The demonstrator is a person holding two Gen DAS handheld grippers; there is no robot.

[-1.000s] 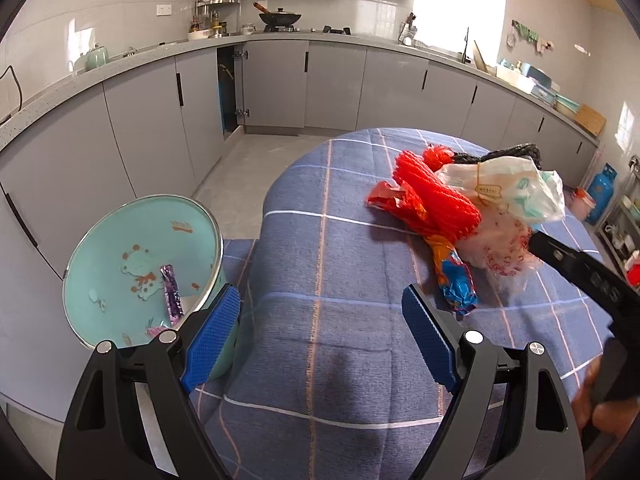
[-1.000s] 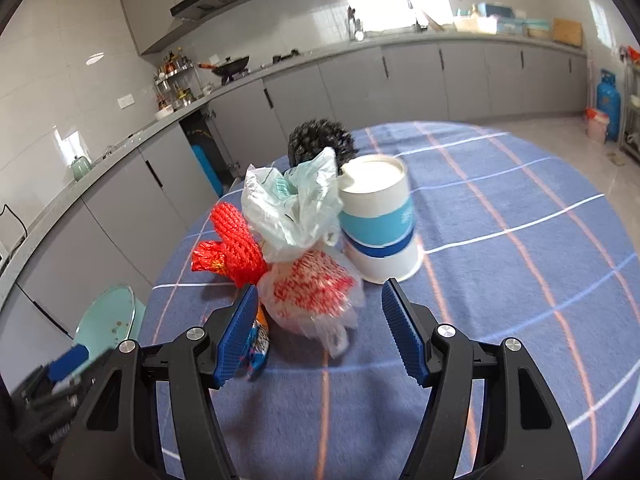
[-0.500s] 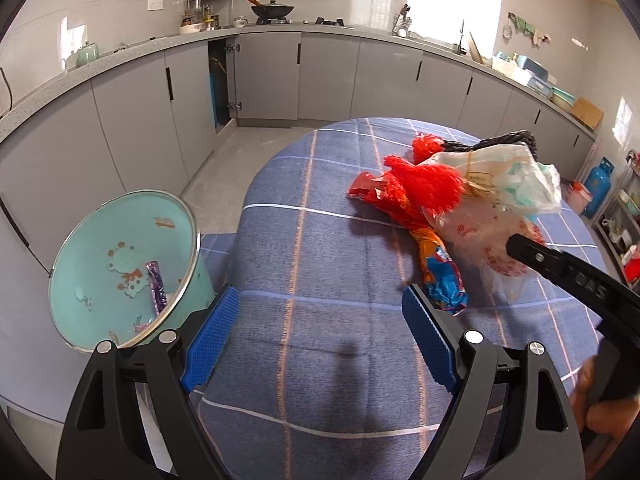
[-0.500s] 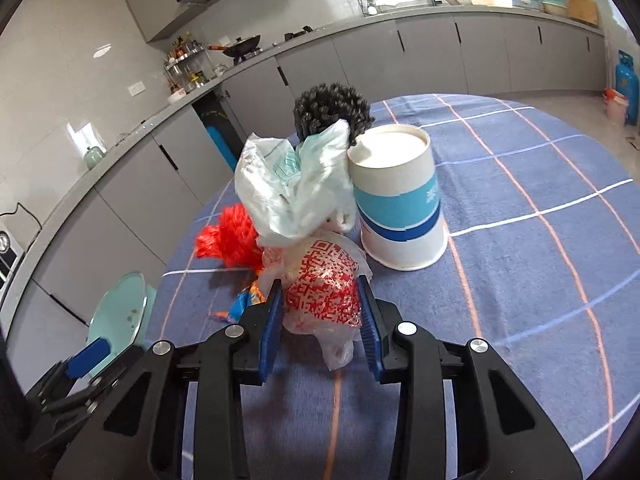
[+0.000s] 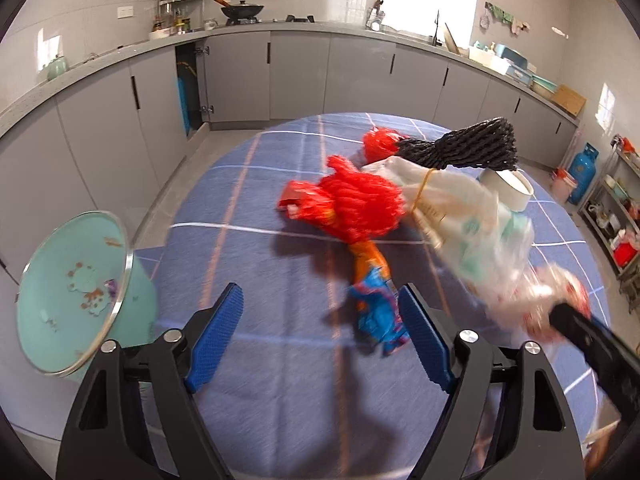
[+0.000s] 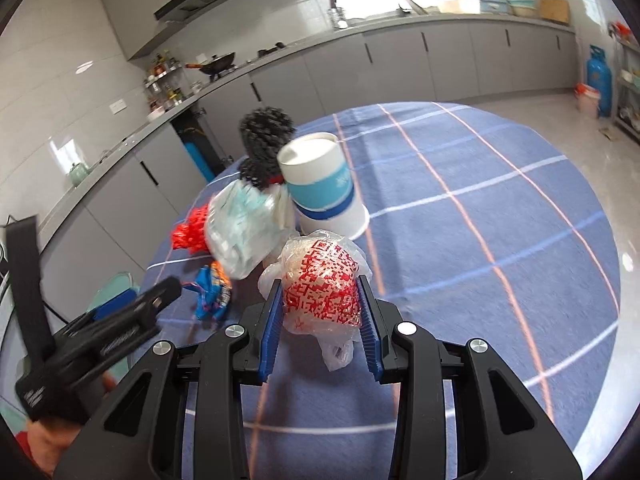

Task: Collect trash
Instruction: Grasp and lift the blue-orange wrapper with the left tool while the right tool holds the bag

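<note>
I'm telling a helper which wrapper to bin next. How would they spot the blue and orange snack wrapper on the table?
On the round table with the blue checked cloth, look at the trash heap's near edge. The snack wrapper lies flat just below the red mesh net. It alone is orange above and blue below; its neighbours are netting or plastic bags.
</note>
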